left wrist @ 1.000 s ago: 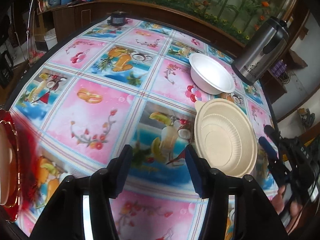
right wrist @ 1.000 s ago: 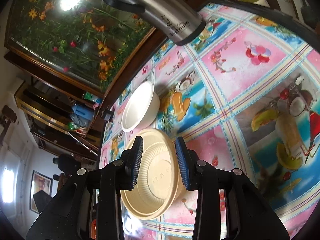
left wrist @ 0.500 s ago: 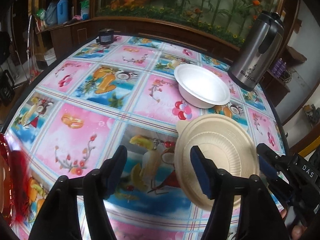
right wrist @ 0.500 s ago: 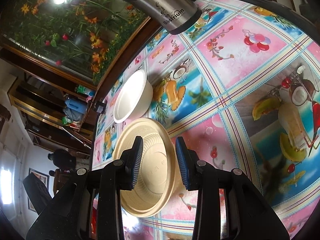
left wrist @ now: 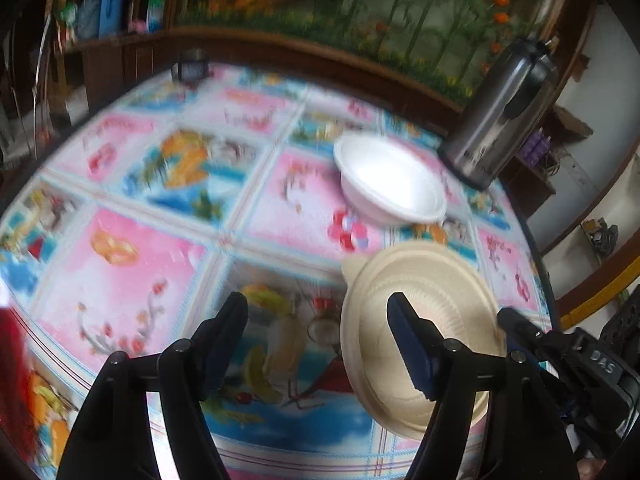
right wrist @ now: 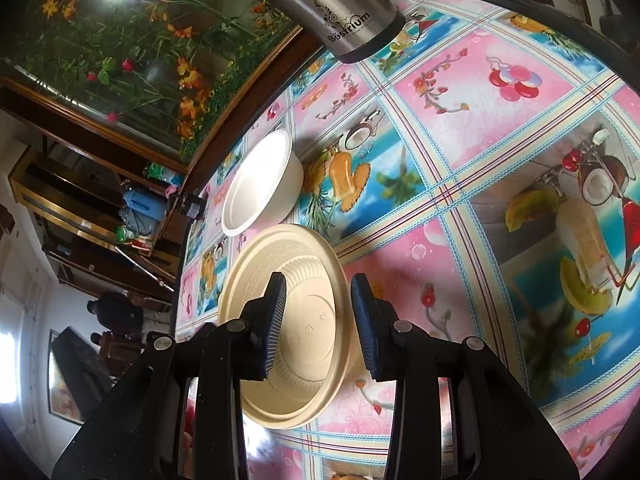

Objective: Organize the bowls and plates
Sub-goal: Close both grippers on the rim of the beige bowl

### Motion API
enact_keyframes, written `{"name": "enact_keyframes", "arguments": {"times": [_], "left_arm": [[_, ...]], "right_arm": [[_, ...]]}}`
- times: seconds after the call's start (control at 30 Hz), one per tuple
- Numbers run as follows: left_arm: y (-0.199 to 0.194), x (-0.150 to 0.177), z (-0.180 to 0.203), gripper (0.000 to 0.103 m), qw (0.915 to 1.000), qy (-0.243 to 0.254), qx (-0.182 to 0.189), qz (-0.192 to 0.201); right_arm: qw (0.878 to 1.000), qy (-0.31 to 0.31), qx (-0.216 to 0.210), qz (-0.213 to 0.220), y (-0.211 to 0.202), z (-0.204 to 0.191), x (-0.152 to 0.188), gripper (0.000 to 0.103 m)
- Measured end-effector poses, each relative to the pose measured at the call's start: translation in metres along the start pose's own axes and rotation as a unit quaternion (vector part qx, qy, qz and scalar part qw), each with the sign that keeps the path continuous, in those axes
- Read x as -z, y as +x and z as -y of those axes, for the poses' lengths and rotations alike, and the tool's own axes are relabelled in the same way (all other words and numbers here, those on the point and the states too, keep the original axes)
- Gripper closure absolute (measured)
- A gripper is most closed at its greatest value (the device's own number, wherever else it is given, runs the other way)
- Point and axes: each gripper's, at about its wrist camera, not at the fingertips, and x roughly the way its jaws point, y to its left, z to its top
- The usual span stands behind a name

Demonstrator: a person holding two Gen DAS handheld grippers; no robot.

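Right gripper straddling the beige bowl's rim, not yet pinched.

My right gripper (right wrist: 319, 320) has its jaws set narrow but apart, one finger over the inside of the beige bowl (right wrist: 308, 322), the other outside its wall at about 3 o'clock; I see no contact yet. The bowl rests on the tablecloth (right wrist: 460, 168), with the white bowl (right wrist: 260, 184) just beyond it at 11 o'clock, below the steel flask (right wrist: 336, 12). My left gripper (left wrist: 318, 330) is wide apart and empty, the beige bowl at its 2 o'clock. I judge the right is nearer, so closing on the rim falls to it.
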Motion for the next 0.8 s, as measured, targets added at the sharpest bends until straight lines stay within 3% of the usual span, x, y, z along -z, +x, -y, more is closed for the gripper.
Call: {"name": "enact_keyframes", "arguments": {"times": [0.1,0.17,0.4,0.8], "left_arm": [[-0.013,0.002,0.007,0.021,0.9985,0.036,-0.016,0.038],[-0.012,0.003,0.008,0.021,0.9975,0.052,-0.027,0.039],[0.007,-0.003,-0.016,0.021,0.9993,0.002,0.028,-0.022],[0.019,0.0,-0.018,0.021,0.9964,-0.006,0.054,-0.065]], "right_arm": [[1.0,0.001,0.001,-0.004,0.002,0.001,0.001,0.07],[1.0,0.001,0.011,-0.003,0.003,0.002,0.001,0.07],[1.0,0.005,0.025,0.009,0.0,0.007,0.001,0.07],[1.0,-0.009,0.027,0.004,0.006,0.003,0.004,0.07]]}}
